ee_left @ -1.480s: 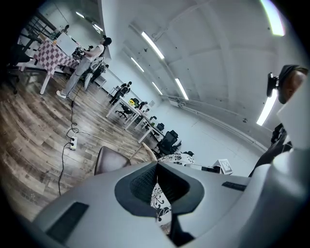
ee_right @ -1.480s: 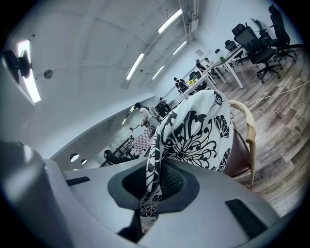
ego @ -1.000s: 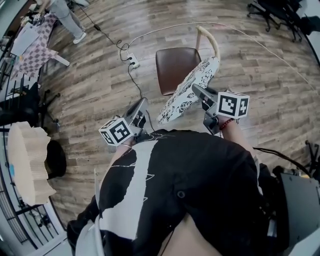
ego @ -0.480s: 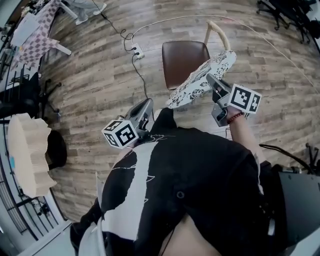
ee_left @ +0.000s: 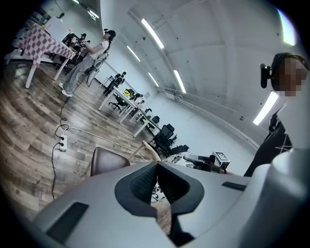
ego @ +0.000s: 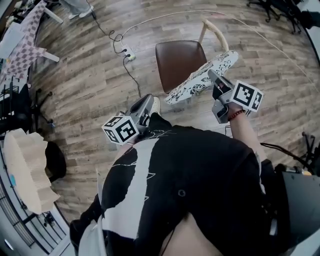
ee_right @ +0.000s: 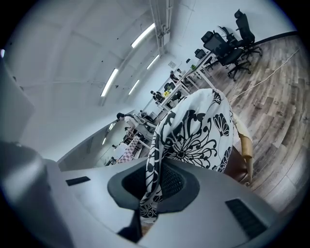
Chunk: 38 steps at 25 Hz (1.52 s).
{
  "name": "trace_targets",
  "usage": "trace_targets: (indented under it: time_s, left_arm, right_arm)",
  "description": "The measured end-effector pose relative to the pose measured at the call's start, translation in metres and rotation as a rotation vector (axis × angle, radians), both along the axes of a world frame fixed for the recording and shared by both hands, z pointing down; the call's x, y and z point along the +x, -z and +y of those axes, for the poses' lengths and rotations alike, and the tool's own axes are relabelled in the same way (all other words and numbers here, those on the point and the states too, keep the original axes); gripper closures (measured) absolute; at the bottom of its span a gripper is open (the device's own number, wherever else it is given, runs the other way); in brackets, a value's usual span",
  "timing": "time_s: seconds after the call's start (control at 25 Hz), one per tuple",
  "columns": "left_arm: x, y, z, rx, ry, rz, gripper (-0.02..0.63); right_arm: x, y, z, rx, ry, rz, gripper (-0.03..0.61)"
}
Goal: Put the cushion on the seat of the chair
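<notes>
The chair [ego: 177, 62] has a brown seat and a curved wooden backrest [ego: 216, 31]. The black-and-white flowered cushion [ego: 200, 80] hangs slanted over the seat's right front edge. My right gripper [ego: 212, 76] is shut on the cushion's near right edge. In the right gripper view the cushion [ee_right: 193, 131] runs up from between the closed jaws of the right gripper [ee_right: 157, 167], hiding most of the chair [ee_right: 244, 145]. My left gripper [ego: 148, 101] is left of the cushion and in front of the chair, apart from both. In the left gripper view the left gripper [ee_left: 156, 165] is shut and holds nothing, facing the chair [ee_left: 104, 160].
A power strip [ego: 127, 52] and cables lie on the wood floor left of the chair. A checkered table [ego: 20, 35] is at far left, office chairs [ego: 270, 6] at far right. A beige ridged object [ego: 25, 165] sits near left. A person [ee_left: 87, 58] stands far off.
The right gripper has carried the cushion forward and to the right, and it now lies flatter over the seat's edge. The left gripper has moved forward towards the chair.
</notes>
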State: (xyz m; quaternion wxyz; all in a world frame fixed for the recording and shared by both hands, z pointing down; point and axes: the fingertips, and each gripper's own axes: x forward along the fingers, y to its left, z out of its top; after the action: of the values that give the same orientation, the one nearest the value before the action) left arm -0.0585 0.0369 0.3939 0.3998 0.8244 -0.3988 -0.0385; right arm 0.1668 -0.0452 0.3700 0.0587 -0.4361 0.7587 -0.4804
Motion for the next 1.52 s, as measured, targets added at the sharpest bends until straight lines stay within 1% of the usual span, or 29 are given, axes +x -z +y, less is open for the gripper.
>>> trace_targets:
  time_s: [0.24,0.48,0.64,0.76,0.88,1.0,1.12,1.28,1.4,1.52]
  left_arm:
    - [-0.034,0.003,-0.068,0.009,-0.056,-0.012,0.600]
    - [-0.064,0.015,-0.140,0.044,-0.094,0.006,0.600]
    - [-0.080,0.021,-0.176,0.052,-0.125,0.015,0.600]
    - [-0.093,0.025,-0.196,0.059,-0.147,0.018,0.600]
    - [-0.106,0.026,-0.215,0.059,-0.171,0.016,0.600]
    - [-0.120,0.025,-0.233,0.055,-0.180,0.011,0.600]
    - [-0.132,0.025,-0.253,0.059,-0.188,0.011,0.600]
    - [-0.141,0.025,-0.271,0.061,-0.207,0.016,0.600]
    - [-0.142,0.018,-0.276,0.050,-0.224,0.022,0.600]
    - [-0.143,0.010,-0.284,0.032,-0.231,0.035,0.600]
  right_arm:
    - [-0.016,0.001,-0.054,-0.038,-0.108,-0.009,0.552]
    - [-0.037,0.005,-0.102,-0.053,-0.182,-0.016,0.552]
    - [-0.051,0.012,-0.130,-0.053,-0.227,-0.009,0.552]
    - [-0.062,0.013,-0.150,-0.042,-0.252,-0.029,0.552]
    - [-0.069,0.014,-0.169,-0.054,-0.298,-0.030,0.552]
    - [-0.078,0.016,-0.186,-0.042,-0.318,-0.039,0.552]
    - [-0.085,0.014,-0.200,-0.049,-0.341,-0.030,0.552]
    - [-0.091,0.010,-0.212,-0.061,-0.383,-0.054,0.552]
    - [-0.086,0.002,-0.211,-0.093,-0.434,-0.054,0.552]
    - [-0.080,-0.014,-0.212,-0.164,-0.515,-0.082,0.552]
